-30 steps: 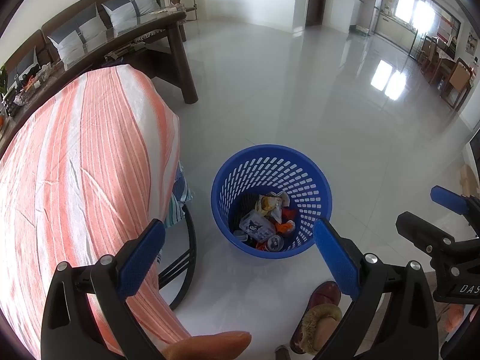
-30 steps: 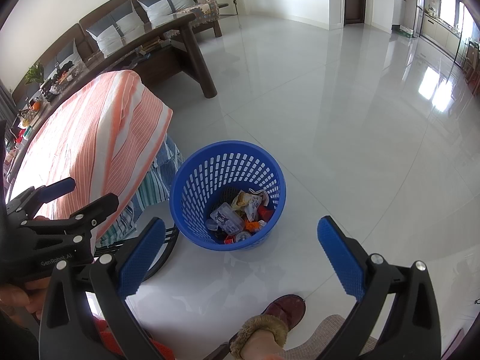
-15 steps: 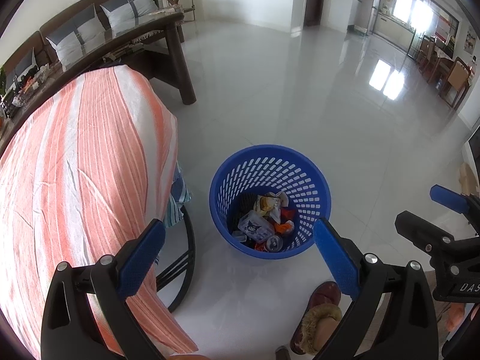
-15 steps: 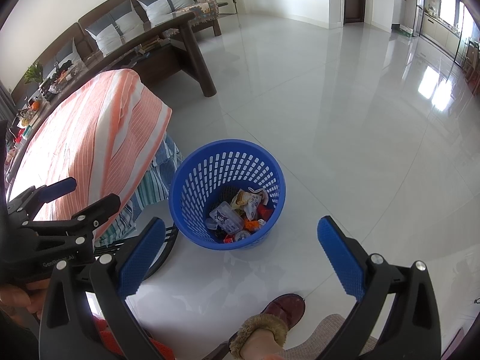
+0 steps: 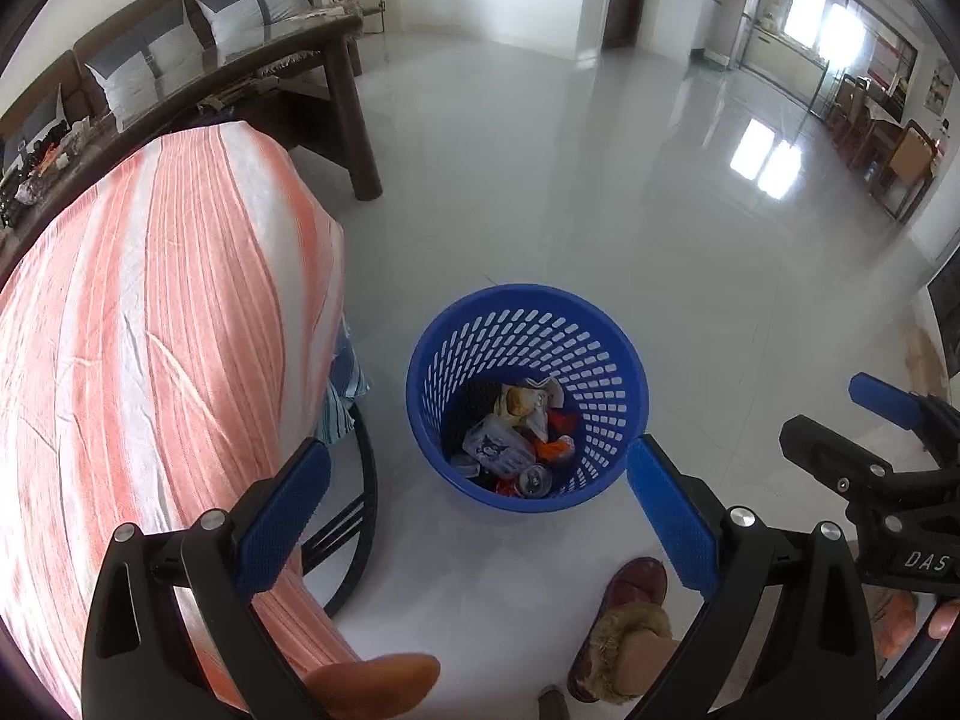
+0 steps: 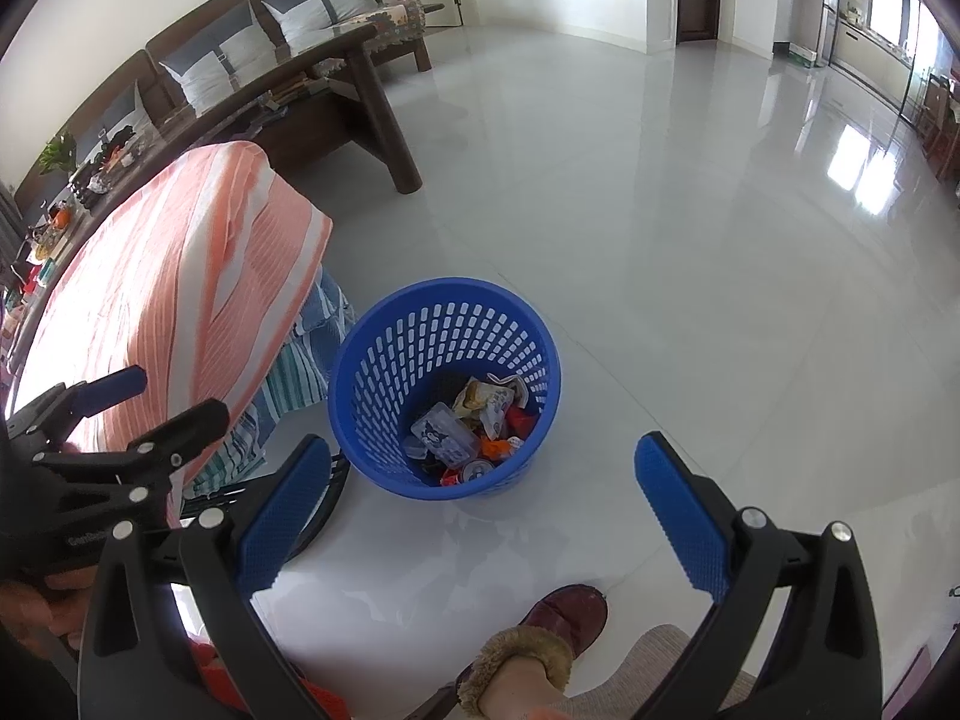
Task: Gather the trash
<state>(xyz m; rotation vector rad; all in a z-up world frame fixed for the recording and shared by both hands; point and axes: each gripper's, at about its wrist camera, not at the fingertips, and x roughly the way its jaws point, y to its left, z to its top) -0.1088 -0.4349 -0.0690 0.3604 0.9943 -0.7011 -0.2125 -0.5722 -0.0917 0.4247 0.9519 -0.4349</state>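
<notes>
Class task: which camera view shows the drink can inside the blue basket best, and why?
The left wrist view: the drink can shows its whole silver top. In the right wrist view the drink can sits low against the blue basket wall, smaller.

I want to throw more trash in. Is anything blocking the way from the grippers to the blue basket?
Nothing visible does. The blue basket stands open-topped on bare floor, with trash at its bottom. The left gripper and right gripper are both open and empty above it. The striped table stands off to the side.
</notes>
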